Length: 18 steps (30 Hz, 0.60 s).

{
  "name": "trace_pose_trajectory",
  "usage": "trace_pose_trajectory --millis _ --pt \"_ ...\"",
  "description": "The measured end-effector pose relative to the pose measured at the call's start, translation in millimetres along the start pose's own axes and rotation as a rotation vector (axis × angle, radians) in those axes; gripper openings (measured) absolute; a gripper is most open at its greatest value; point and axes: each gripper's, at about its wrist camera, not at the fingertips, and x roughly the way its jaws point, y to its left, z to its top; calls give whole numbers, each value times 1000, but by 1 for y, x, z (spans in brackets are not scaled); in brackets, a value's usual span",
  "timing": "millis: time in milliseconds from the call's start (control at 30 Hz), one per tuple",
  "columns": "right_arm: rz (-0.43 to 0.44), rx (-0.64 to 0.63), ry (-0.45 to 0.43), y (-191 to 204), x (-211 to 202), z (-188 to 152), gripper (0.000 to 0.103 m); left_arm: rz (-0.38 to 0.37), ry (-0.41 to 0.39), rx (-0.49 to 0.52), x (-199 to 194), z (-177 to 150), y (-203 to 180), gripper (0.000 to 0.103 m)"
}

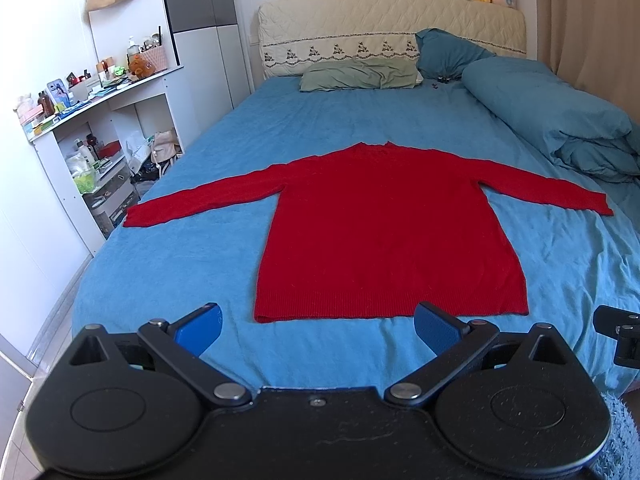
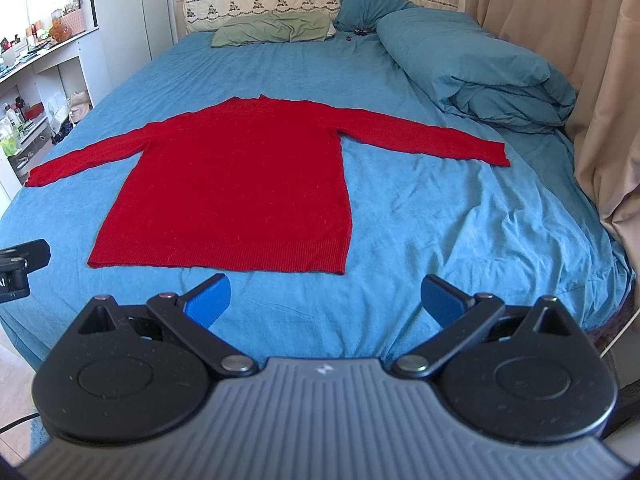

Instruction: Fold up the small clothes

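A red long-sleeved sweater (image 1: 384, 232) lies flat on the blue bed sheet (image 1: 180, 272), both sleeves spread out to the sides, its hem nearest me. It also shows in the right wrist view (image 2: 236, 184). My left gripper (image 1: 318, 326) is open and empty, hovering just in front of the hem's left half. My right gripper (image 2: 326, 300) is open and empty, in front of the hem's right corner. Each gripper's edge shows in the other's view.
A rolled blue duvet (image 1: 560, 120) lies along the bed's right side, with a green pillow (image 1: 360, 74) and blue pillow at the headboard. White shelves (image 1: 100, 120) full of clutter stand left of the bed. A curtain (image 2: 580, 60) hangs on the right.
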Motion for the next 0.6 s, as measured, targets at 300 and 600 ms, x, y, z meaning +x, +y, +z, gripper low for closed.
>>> trace_pose_trajectory --millis 300,600 --pt "-1 -3 -1 1 -1 0 103 -3 1 -1 0 0 0 103" --pt "-2 -2 -1 1 -2 -1 103 0 3 0 -1 0 0 103"
